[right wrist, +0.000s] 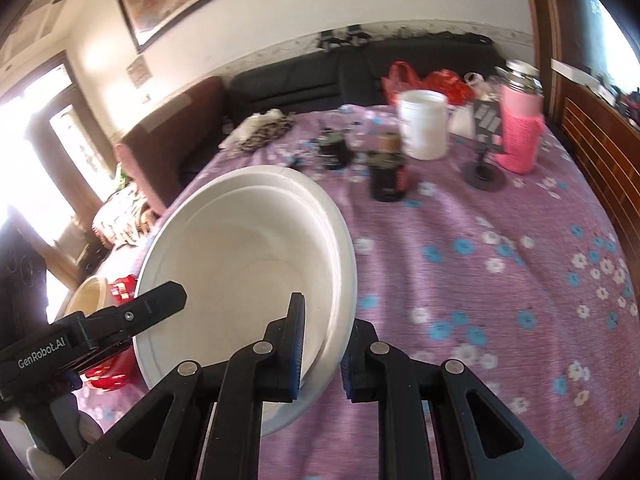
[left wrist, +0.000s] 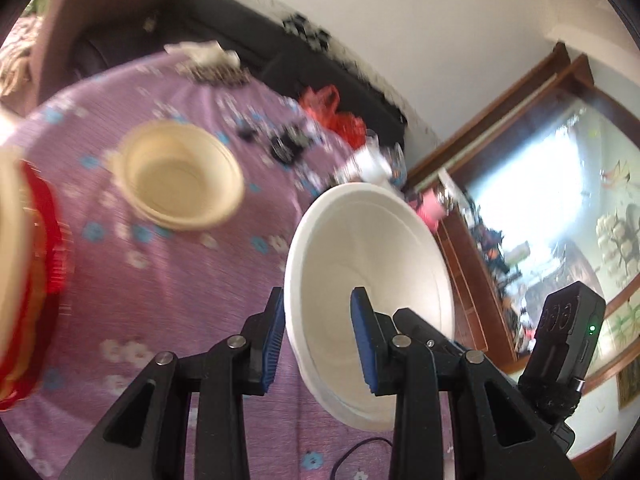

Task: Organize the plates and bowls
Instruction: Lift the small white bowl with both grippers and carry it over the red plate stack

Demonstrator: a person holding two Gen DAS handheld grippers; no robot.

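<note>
1. My left gripper is clamped on the rim of a white, deep round foam bowl: one blue pad presses the outside wall, the other sits inside the bowl.
2. That bowl is tilted on edge, lifted clear of the purple floral tablecloth, its opening facing the camera.
3. My right gripper is closed on the rim of a stack of white round foam bowls, one nested inside the other; one pad is inside, the other outside.
4. This stack is also tilted and held above the cloth.
5. In the left wrist view, a cream-coloured round bowl stack sits upright on the cloth, well apart from my held bowl.
6. At the left edge of that view, a blurred pile of red and cream dishes stands near the cream bowls.
7. Across the table in the right wrist view stand a white plastic tub, a pink knit-covered bottle and a dark jar.
</note>
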